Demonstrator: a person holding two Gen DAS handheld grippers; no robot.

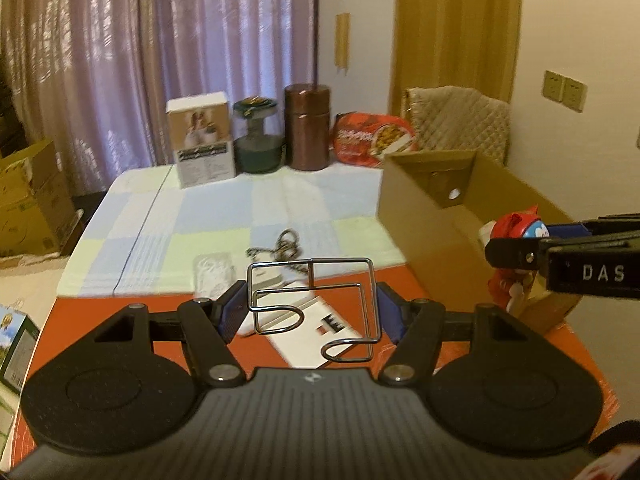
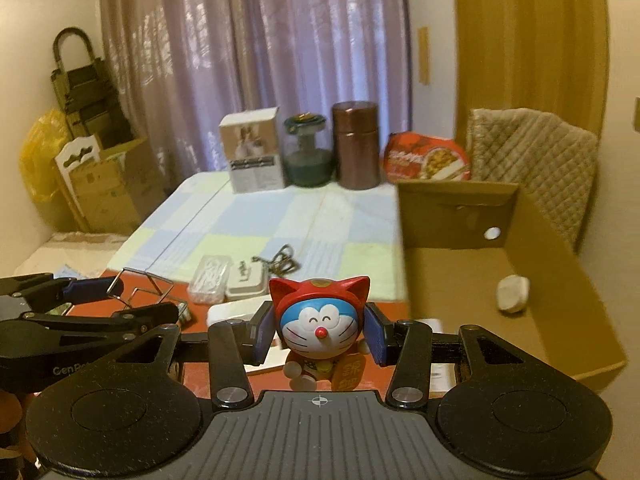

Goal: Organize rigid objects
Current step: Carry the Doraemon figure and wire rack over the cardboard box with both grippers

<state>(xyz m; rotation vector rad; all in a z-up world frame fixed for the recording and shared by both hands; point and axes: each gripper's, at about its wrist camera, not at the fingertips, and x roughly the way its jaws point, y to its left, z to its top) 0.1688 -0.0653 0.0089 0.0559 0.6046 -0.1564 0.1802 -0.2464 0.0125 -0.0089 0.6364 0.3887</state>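
My left gripper is shut on a bent chrome wire rack, held up above the red mat; its blue pads press the rack's sides. The right gripper is shut on a cat figurine with a red hood and blue-white face, lifted off the table. In the left wrist view the figurine and the right gripper show at the right edge, beside the open cardboard box. From the right wrist view the left gripper and wire rack sit low at the left.
The cardboard box holds a small white lump. On the checked cloth lie a clear plastic case, a white case and a metal chain. A white carton, glass jar, copper canister and snack bowl stand behind.
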